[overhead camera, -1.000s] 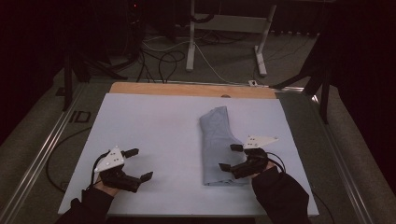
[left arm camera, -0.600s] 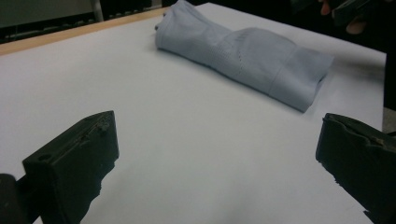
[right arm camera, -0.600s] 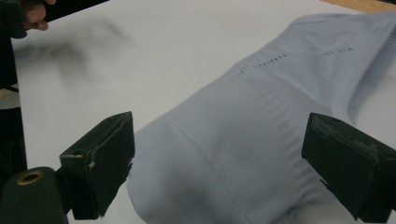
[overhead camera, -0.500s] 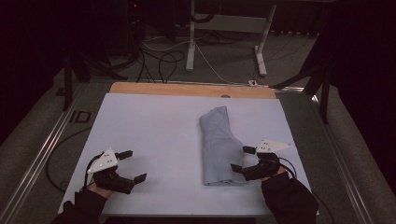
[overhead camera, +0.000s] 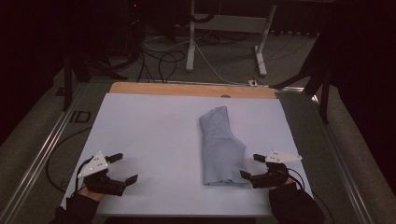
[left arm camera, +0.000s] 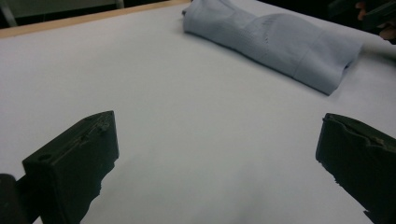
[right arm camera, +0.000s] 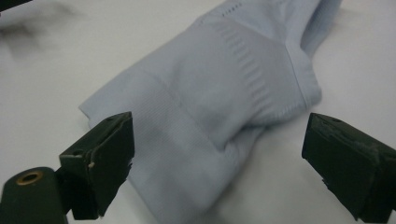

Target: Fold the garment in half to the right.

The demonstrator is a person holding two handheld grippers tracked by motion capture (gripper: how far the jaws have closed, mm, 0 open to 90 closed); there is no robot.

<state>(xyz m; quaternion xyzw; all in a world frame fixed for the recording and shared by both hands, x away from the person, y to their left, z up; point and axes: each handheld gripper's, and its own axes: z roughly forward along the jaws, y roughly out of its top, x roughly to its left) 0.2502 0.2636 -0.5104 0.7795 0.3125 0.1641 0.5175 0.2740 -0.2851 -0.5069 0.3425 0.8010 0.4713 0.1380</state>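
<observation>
Folded pale-blue garment (overhead camera: 221,147), lying lengthwise right of centre on the surface (overhead camera: 149,135), narrow end toward the far edge, wider folded end toward the near edge. In the right gripper view, ribbed knit, seams and a soft bulge at the fold (right arm camera: 219,107), no finger touching the cloth. Right gripper (overhead camera: 254,166) just beside the garment's near right corner, fingers (right arm camera: 100,161) spread wide and holding nothing. Left gripper (overhead camera: 123,167) well apart, near the surface's near left corner, fingers (left arm camera: 77,158) likewise released over bare surface.

Probably a folded piece at or near its final shape, with the right gripper placed to adjust or pick up the near end. For a clean grasp: approach low, slide one finger under the folded edge, catch all layers together, close gently, avoid dragging the stack askew. Bring the left gripper across to steady the far end if lifting.
</observation>
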